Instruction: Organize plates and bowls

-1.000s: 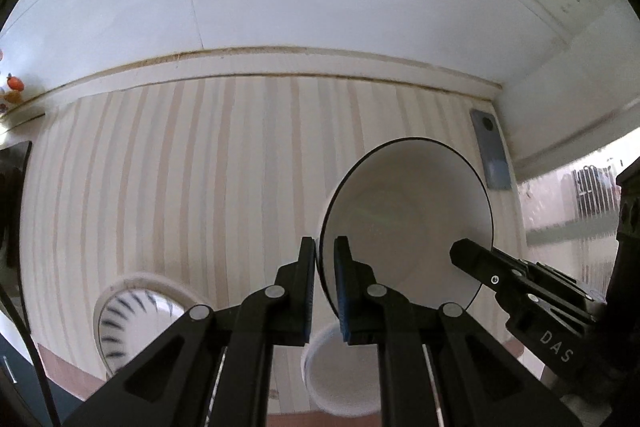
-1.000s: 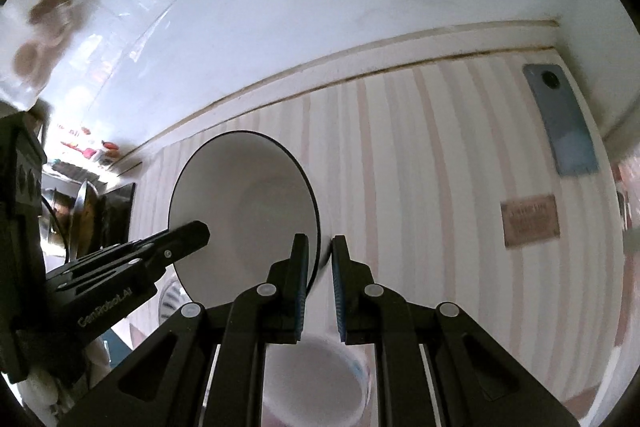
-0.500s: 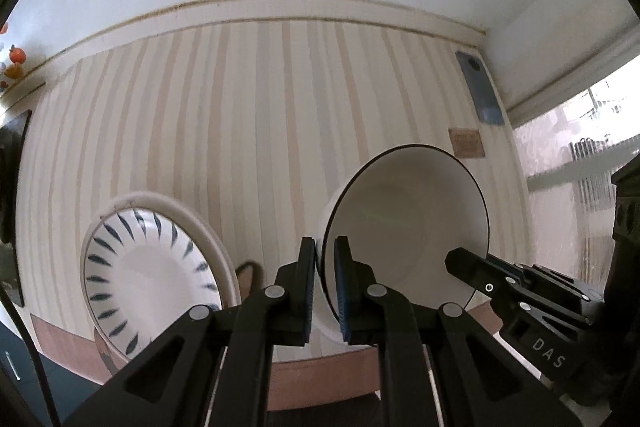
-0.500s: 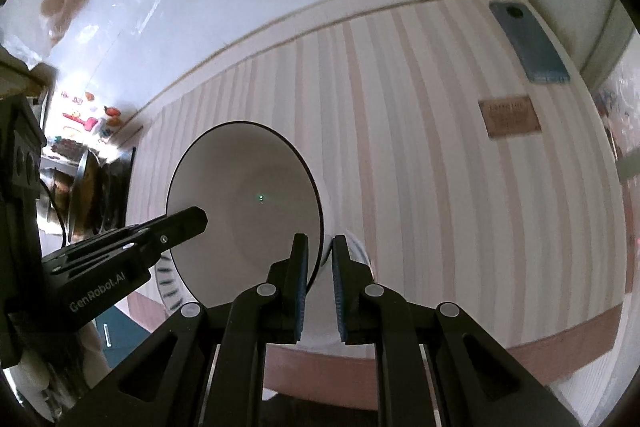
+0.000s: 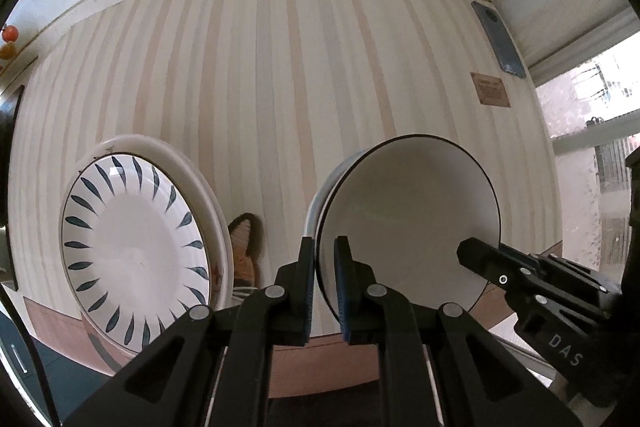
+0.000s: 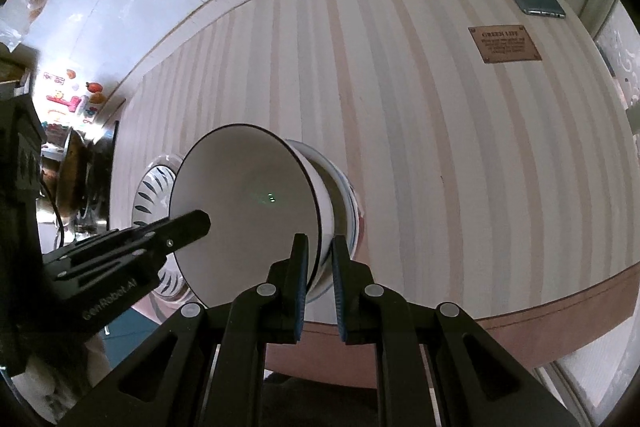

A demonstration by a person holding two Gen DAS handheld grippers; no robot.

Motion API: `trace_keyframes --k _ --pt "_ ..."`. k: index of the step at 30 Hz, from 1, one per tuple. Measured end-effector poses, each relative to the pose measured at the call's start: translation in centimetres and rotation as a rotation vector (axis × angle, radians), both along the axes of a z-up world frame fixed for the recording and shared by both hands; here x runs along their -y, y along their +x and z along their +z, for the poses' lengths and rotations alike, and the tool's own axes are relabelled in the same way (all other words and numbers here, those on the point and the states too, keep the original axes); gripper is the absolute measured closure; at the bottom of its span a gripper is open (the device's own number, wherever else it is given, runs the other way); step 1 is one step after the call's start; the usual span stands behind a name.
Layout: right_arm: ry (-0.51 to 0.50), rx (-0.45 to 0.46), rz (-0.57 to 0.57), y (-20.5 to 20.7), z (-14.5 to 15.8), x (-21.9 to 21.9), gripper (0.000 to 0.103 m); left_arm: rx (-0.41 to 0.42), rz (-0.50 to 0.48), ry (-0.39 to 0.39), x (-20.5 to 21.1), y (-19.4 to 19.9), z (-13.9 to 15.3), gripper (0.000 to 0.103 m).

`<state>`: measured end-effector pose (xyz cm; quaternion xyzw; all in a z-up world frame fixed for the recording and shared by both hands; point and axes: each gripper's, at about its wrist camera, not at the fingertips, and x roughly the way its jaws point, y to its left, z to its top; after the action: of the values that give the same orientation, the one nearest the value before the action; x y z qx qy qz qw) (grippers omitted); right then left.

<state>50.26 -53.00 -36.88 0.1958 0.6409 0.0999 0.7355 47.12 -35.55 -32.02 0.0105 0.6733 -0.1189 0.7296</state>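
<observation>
While both tools gripped it, white dark-rimmed ceramic bowl sat over a 2nd bowl on striped tabletop. L gripper & R gripper clamped opp. rims. Leaf-patterned plate lay left.

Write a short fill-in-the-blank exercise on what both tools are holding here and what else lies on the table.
1. Both the left tool and the right tool grip the ____ of the same white bowl.
2. The bowl's rim carries a thin ____ line.
3. Left of the bowl sits a plate with dark ____-shaped marks around its edge.
4. Near the table's far corner lies a ____, beside a small brown plaque.

Missing words: rim; black; leaf; phone
</observation>
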Motion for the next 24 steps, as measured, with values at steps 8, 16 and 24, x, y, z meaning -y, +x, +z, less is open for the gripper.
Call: trace_keyframes --k 8,16,24 --pt "-0.012 -0.020 -0.010 0.1 -0.9 -0.1 0.090 -0.001 -0.013 0.026 0.5 0.0 -0.6 0.095" --pt "-0.052 -0.024 0.004 0.5 -0.8 -0.8 0.090 0.000 -0.014 0.039 0.7 0.0 -0.6 0.095" --pt "-0.088 -0.034 0.004 0.3 -0.5 -2.1 0.089 -0.012 -0.014 0.030 0.4 -0.3 -0.4 0.095"
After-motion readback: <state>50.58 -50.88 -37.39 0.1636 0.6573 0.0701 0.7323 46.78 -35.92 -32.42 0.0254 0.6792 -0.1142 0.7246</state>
